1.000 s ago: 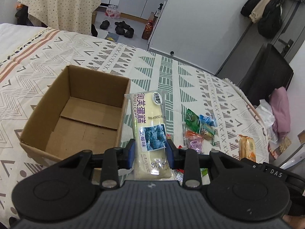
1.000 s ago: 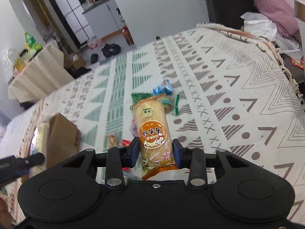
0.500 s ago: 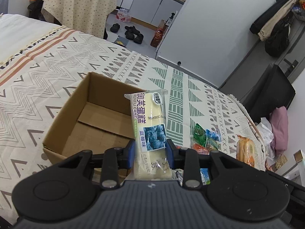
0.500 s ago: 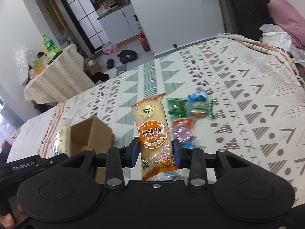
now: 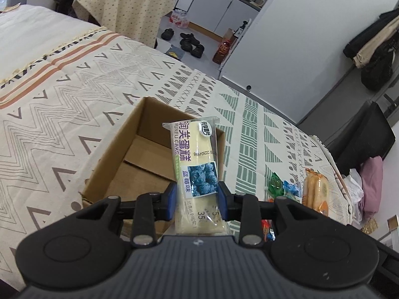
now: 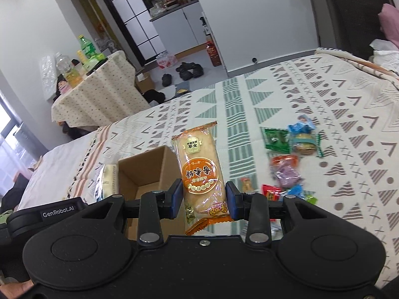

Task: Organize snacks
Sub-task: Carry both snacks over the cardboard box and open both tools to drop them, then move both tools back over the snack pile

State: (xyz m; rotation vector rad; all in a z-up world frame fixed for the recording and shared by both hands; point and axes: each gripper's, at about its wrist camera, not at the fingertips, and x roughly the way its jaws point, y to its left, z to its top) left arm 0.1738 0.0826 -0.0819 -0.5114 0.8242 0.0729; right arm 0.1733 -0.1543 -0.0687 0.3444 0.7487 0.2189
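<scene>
Patterned bedspread (image 5: 74, 114) bore an open cardboard box (image 5: 149, 154); left gripper (image 5: 197, 199) clamped a blueberry cake packet (image 5: 194, 167), right gripper (image 6: 203, 198) an orange cracker packet (image 6: 199, 172).

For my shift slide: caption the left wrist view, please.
Left claw clamps a pale yellow blueberry cake packet above the open brown cardboard box on the patterned bedspread.

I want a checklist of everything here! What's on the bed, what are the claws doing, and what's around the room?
Surface: patterned bedspread.
Job's things: open cardboard box, nothing seen inside; blueberry cake pack; orange rice cracker pack.
Clutter: loose snack packets scattered on the bedspread.
Grippers: left claw shut on the cake pack; right claw shut on the cracker pack.
Cables: nothing seen.
Surroundings: covered table with bottles, shoes on the floor.
</scene>
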